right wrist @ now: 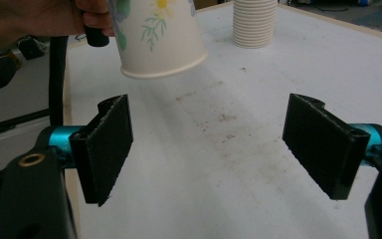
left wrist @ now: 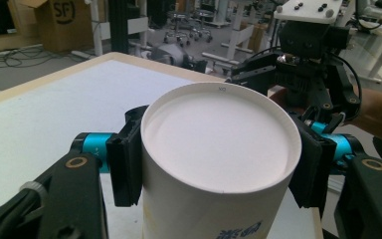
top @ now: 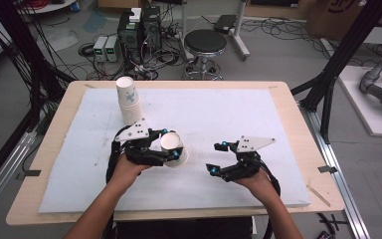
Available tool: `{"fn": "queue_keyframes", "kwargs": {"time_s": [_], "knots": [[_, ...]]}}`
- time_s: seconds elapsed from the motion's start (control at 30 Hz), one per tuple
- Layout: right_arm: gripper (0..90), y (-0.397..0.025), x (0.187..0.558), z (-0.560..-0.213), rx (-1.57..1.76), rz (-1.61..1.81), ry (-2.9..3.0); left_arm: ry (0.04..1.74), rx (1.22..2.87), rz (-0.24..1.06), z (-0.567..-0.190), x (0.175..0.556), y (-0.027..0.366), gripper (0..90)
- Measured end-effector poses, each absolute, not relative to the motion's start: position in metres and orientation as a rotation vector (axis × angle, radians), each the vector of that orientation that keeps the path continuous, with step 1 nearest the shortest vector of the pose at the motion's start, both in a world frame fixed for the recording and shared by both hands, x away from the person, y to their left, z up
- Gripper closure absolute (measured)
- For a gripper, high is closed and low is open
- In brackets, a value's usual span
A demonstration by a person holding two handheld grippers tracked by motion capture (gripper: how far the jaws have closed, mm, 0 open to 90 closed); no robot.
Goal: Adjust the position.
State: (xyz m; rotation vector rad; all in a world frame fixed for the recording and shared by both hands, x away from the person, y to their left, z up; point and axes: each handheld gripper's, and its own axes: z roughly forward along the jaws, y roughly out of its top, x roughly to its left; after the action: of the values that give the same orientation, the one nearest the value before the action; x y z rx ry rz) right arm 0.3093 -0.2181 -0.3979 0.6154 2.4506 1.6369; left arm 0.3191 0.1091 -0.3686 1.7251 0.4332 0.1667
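My left gripper [top: 172, 151] is shut on a white paper cup [top: 172, 147] with a flower print. It holds the cup upside down, mouth toward the white foam mat [top: 229, 112]. In the left gripper view the cup's flat base [left wrist: 219, 144] sits between both black pads [left wrist: 124, 164]. A stack of upturned paper cups [top: 128, 101] stands at the back left of the mat. My right gripper [top: 218, 158] hovers open just right of the held cup. In the right gripper view the cup [right wrist: 154, 35] hangs clear of the mat beyond the wide-open right gripper [right wrist: 214, 149], with the stack [right wrist: 253, 22] farther off.
The mat covers most of a wooden table [top: 298, 149]. Stains mark the mat [right wrist: 224, 122] ahead of my right gripper. Beyond the table's far edge are a black stool [top: 205, 47] and computer boxes with cables [top: 137, 30] on the floor.
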Motion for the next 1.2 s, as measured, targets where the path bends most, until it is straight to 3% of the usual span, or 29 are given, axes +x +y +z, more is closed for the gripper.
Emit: {"fn": "queue_keyframes", "kwargs": {"time_s": [1.2], "knots": [[20.6,-0.178,0.309,-0.396,0.388,1.705,2.607,0.247,1.765,-0.014,-0.372,0.316,0.071,35.9]]}}
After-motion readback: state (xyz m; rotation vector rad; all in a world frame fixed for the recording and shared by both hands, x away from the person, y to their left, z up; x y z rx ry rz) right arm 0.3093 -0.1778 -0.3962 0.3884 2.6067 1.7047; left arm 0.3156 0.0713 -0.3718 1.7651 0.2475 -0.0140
